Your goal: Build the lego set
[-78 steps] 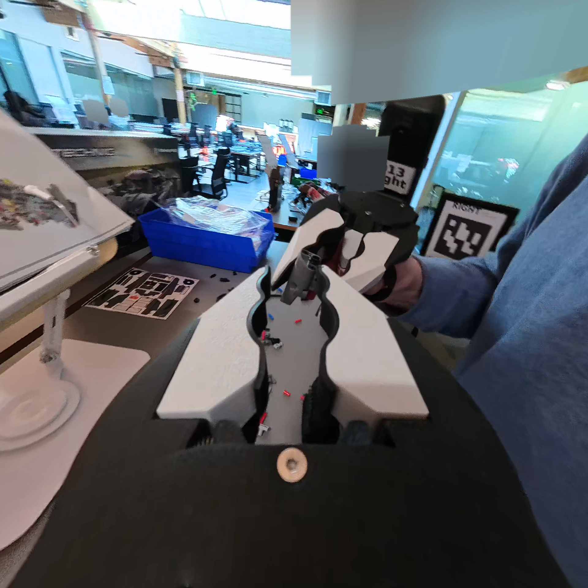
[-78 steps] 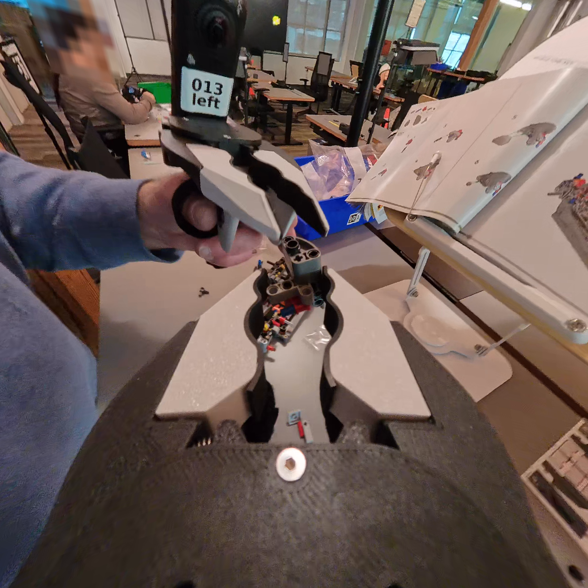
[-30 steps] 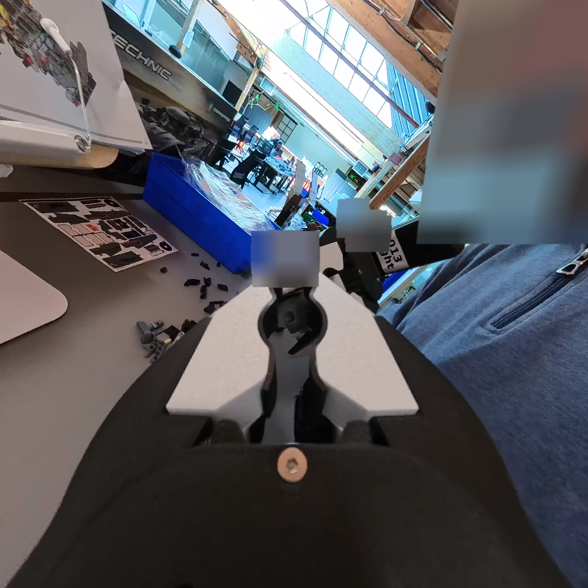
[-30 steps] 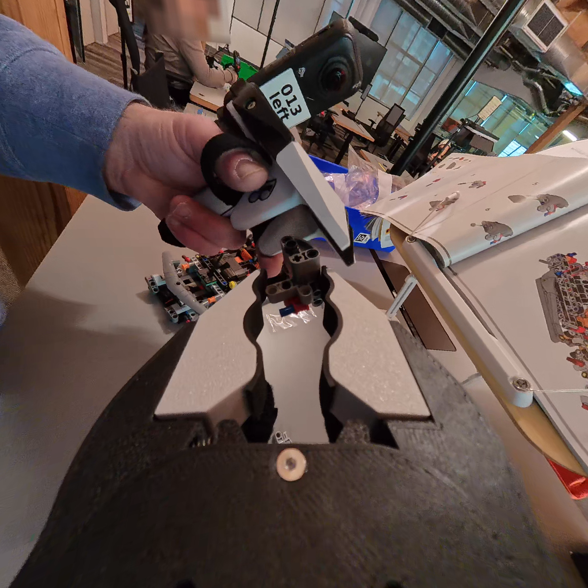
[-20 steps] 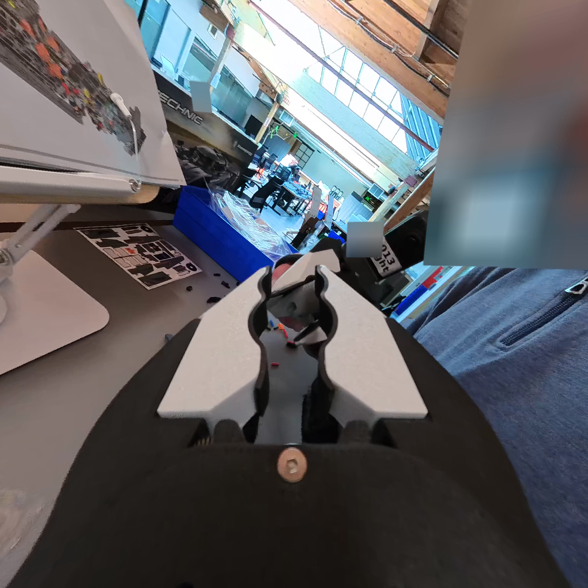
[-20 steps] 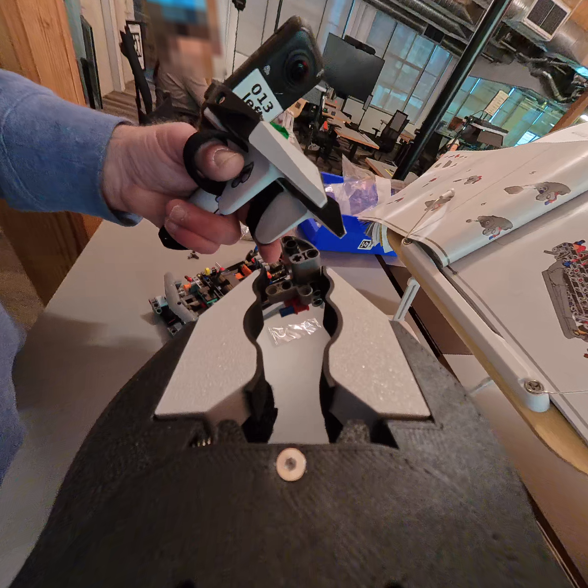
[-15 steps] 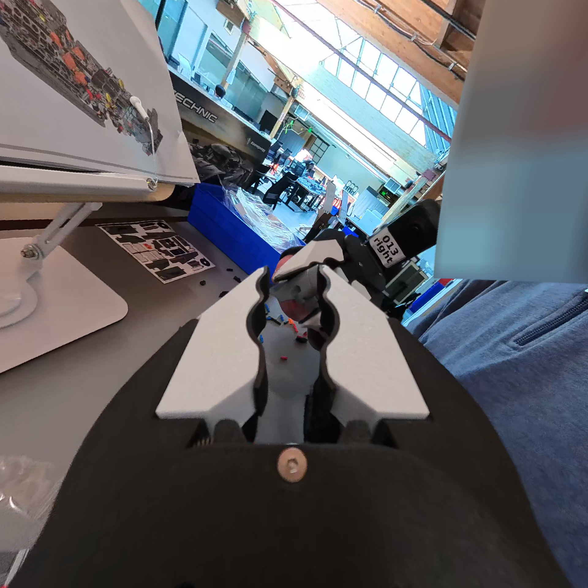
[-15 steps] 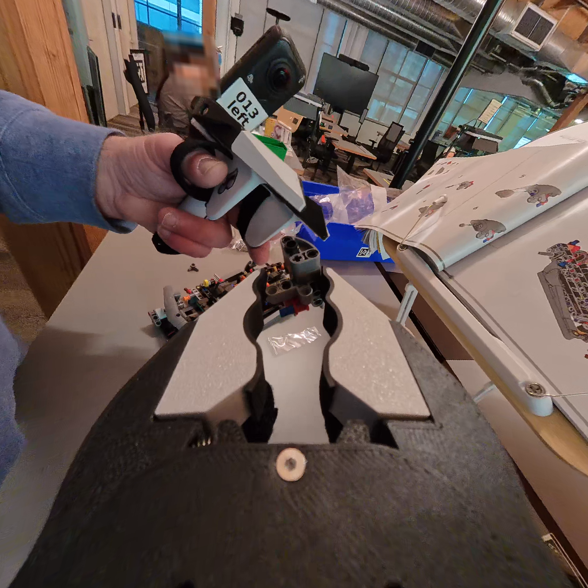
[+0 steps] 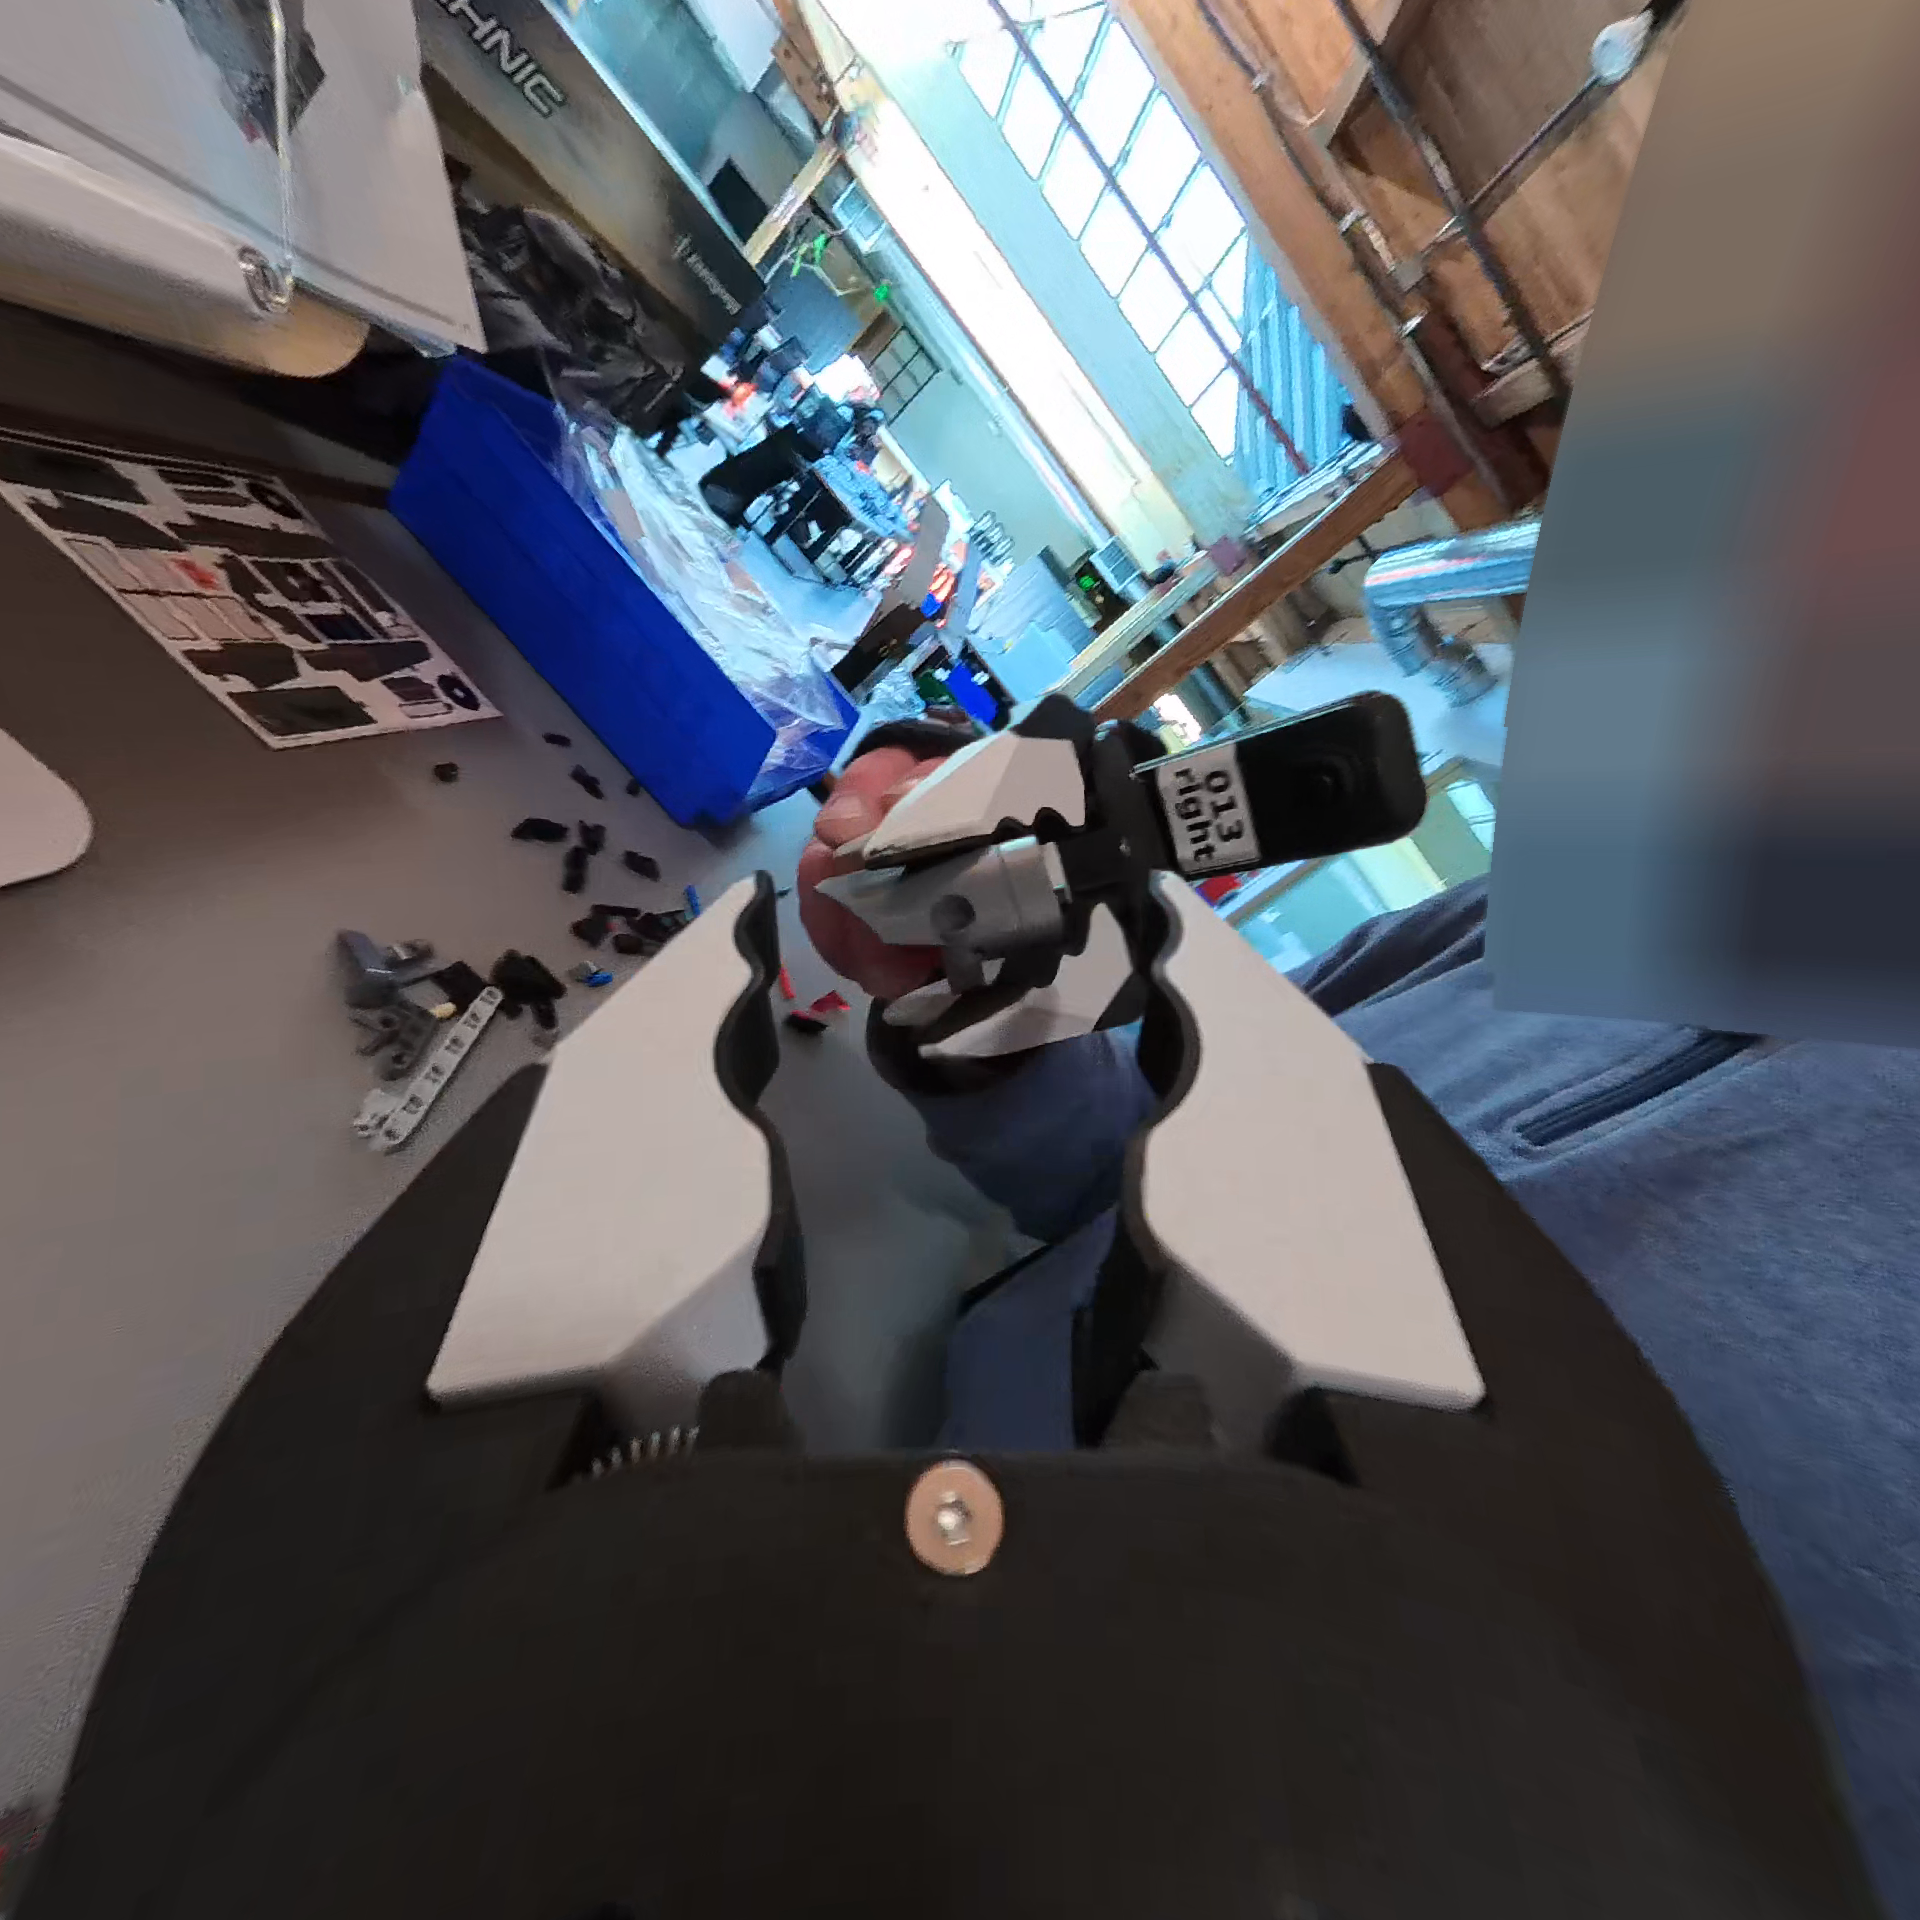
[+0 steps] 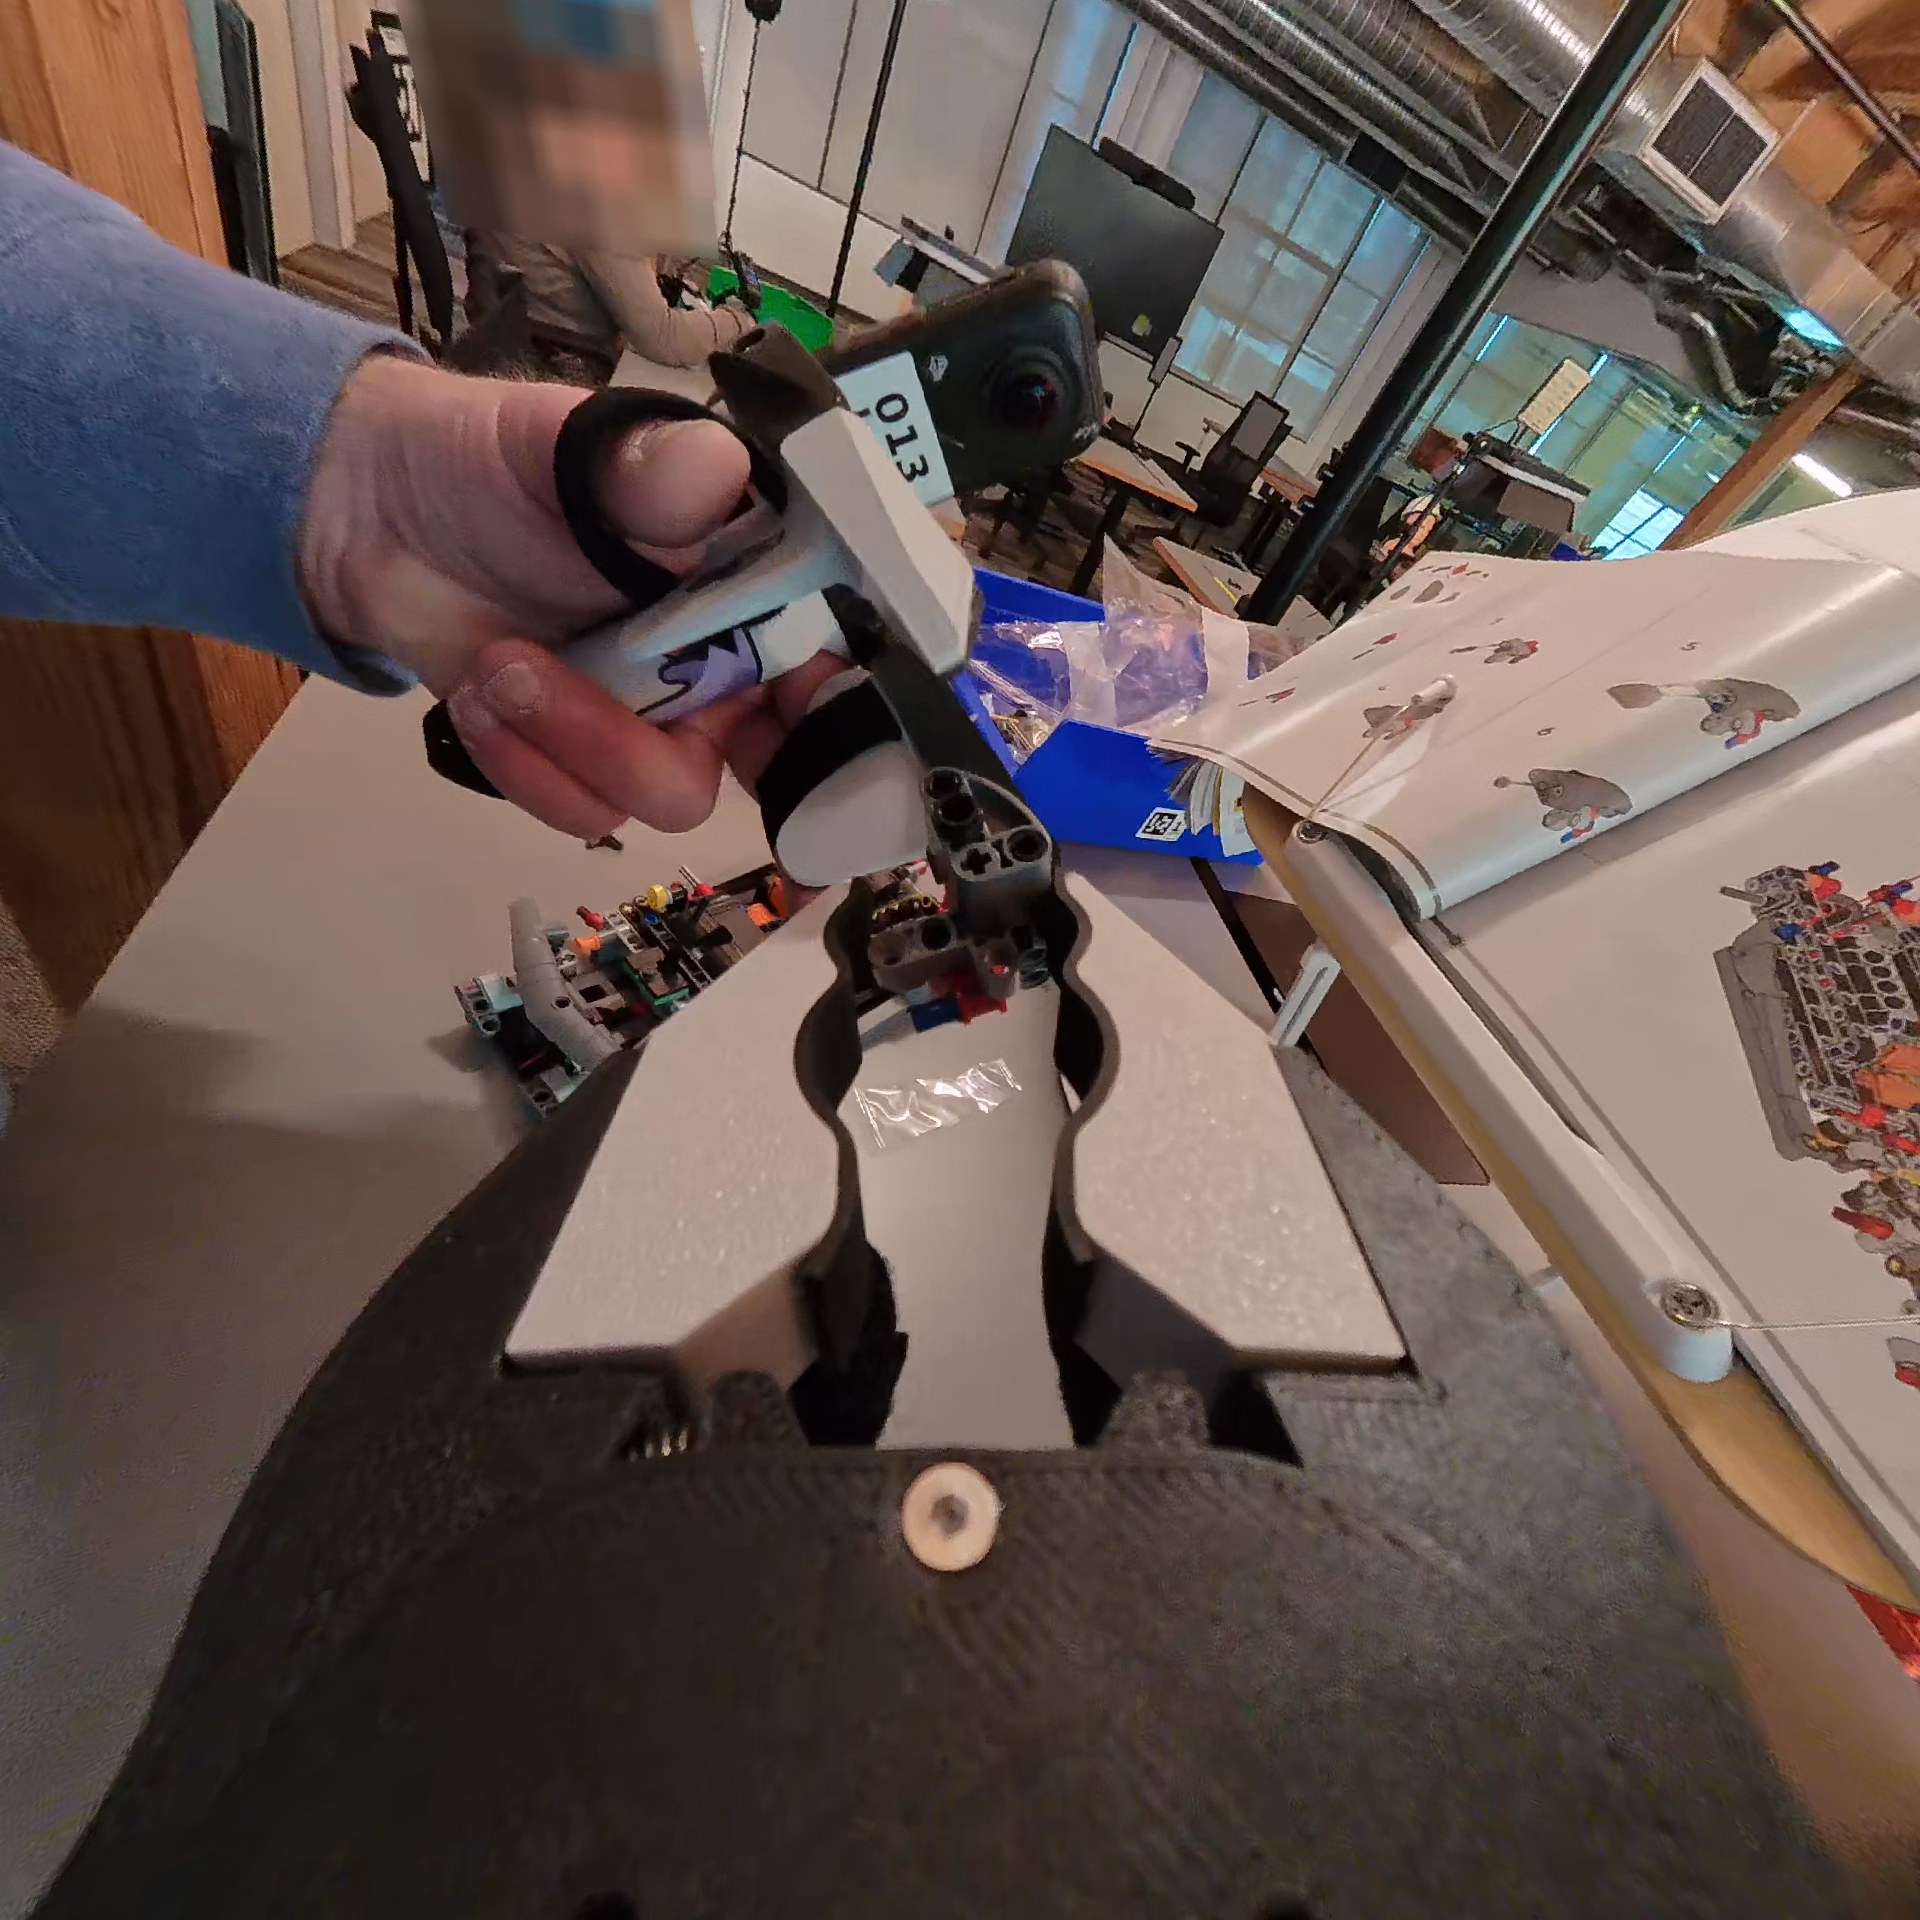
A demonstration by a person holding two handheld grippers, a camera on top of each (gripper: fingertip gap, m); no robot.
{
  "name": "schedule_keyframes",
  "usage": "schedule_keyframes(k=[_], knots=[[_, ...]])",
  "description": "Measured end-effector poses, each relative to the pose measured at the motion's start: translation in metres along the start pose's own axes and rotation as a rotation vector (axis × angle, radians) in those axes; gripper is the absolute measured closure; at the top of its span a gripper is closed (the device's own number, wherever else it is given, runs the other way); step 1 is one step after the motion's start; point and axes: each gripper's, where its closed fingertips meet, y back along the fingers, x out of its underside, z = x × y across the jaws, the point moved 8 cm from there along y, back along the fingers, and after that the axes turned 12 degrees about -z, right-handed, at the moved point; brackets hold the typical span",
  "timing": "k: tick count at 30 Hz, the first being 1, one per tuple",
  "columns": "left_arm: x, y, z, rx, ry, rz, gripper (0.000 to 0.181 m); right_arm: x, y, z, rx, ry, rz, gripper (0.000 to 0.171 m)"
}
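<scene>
A grey lego piece [image 10: 982, 873] is pinched at the tips of the right gripper [image 10: 951, 935] and held up above the table [image 10: 260, 935], apparently so that it is presented to the left gripper [image 9: 961, 925], whose fingers are spread wide and empty. The partly built model [image 10: 623, 966] is left lying on the table at the far left.

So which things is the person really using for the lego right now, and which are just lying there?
In use:
- right hand-held gripper, shut on the small grey lego connector piece
- left hand-held gripper, open
- half-built multicoloured lego model
- open white instruction booklet

Just lying about:
- blue plastic bin
- black-and-white sticker sheet
- empty clear plastic bag
</scene>
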Motion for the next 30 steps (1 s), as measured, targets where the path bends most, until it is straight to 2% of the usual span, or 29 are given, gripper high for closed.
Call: schedule_keyframes(k=[6,11,20,23,30], knots=[[0.003,-0.002,0.000,-0.012,0.010,0.031,0.112,-0.001,-0.003,0.005,-0.001,0.058,0.031,0.140],[0.009,-0.007,0.000,-0.016,-0.014,0.077,0.128,-0.003,-0.009,0.011,-0.014,0.107,0.047,0.139],[0.007,0.005,-0.003,-0.009,-0.069,0.026,0.131,-0.009,-0.021,0.013,-0.038,0.147,0.045,0.139],[0.002,0.014,-0.004,-0.018,-0.076,-0.028,0.130,-0.011,-0.028,0.011,-0.025,0.129,0.033,0.122],[-0.009,0.045,-0.009,-0.081,-0.169,-0.098,0.130,-0.010,-0.038,0.011,-0.040,0.105,0.030,0.115]])
